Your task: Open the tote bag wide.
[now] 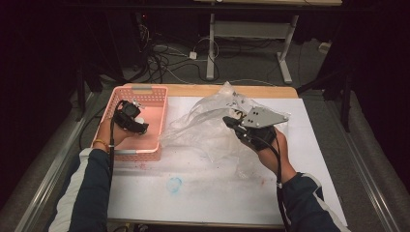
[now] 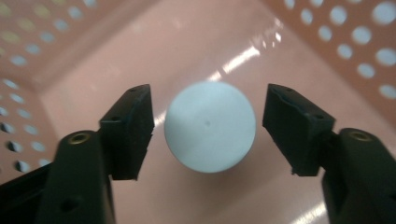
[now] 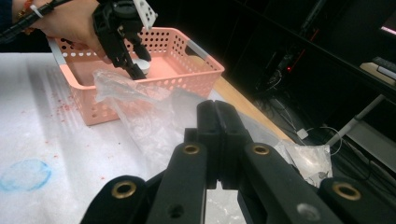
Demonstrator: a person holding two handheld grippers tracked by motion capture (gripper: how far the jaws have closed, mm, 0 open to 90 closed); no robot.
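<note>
White ball (image 2: 210, 126), perhaps a lid, sits ungrasped between the open left gripper (image 2: 208, 123) in the pink basket (image 2: 327, 42); clenched right gripper (image 3: 218, 140) pinches the plastic bag (image 3: 140, 116).

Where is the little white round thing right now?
The white round thing sits inside the pink basket at the table's left, between the left gripper's open fingers.

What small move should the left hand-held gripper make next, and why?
Probably close the left hand-held gripper on the white round object: it sits between the open jaws inside the pink basket, with gaps showing on both sides.
</note>
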